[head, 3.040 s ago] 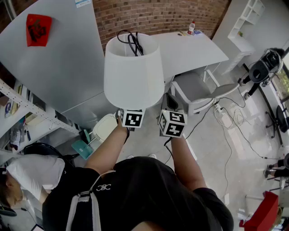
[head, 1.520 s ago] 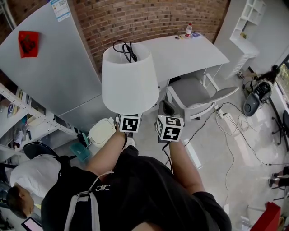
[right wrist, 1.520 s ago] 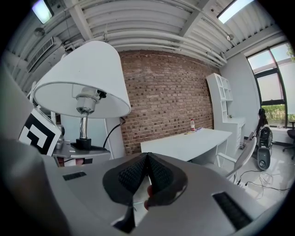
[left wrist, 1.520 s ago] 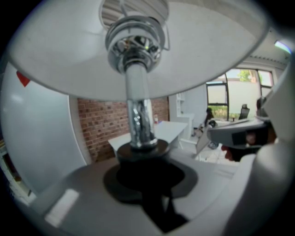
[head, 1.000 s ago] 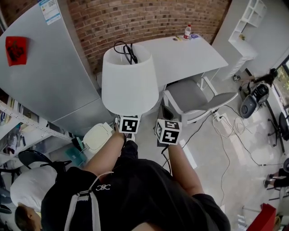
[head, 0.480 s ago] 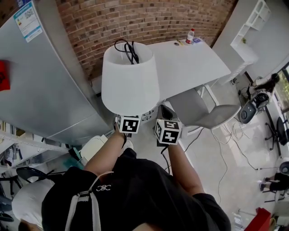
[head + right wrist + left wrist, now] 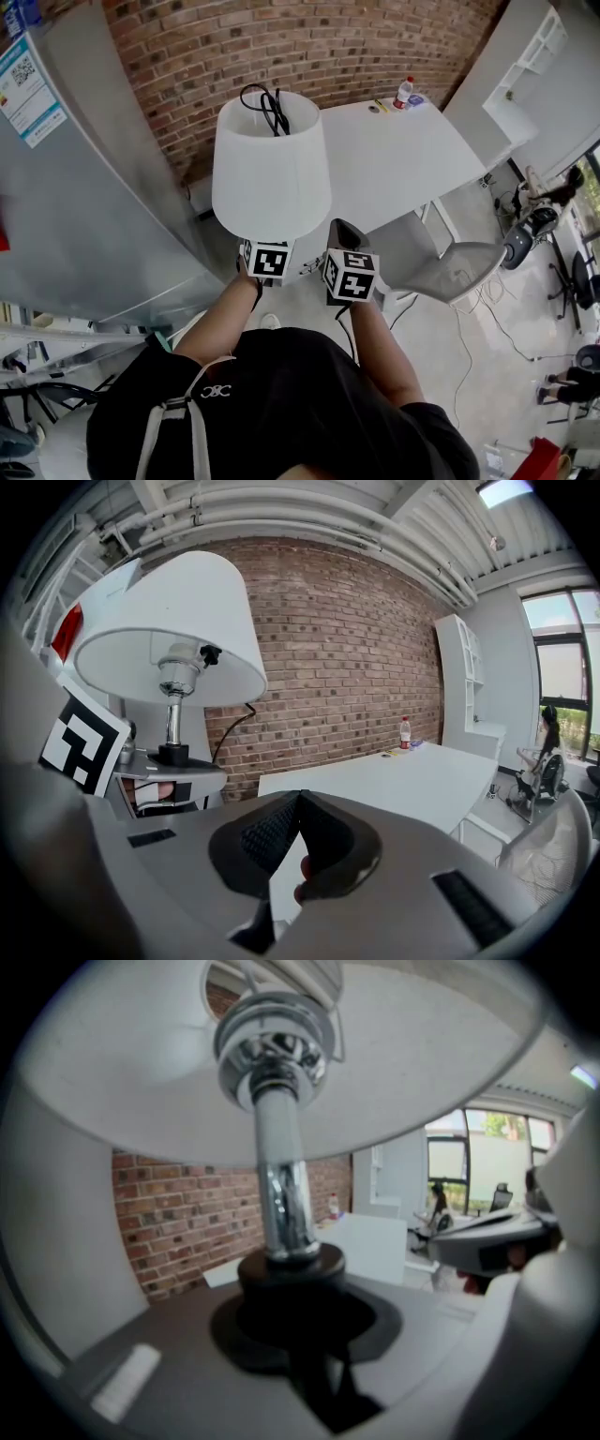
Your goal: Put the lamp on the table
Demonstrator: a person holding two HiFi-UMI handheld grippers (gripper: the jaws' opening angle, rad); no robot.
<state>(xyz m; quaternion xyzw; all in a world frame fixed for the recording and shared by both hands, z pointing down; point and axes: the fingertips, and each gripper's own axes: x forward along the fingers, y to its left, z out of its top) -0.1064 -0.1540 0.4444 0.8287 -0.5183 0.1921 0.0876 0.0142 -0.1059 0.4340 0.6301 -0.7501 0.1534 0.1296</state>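
Office-like room, brick wall [image 7: 281, 47], white desk [image 7: 403, 159], grey chair [image 7: 441, 267], white shelving [image 7: 525, 94].

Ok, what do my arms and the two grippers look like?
The left gripper and right gripper are grey with black pads. Each carries a white cube with black square markers. A black cable trails from the right one. Sleeves are short and black.

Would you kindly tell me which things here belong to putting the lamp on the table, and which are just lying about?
Job in hand: lamp, gripped by the left claw; white table.
Lying about: bottle on the table; chair; fridge; right claw, shut and empty.
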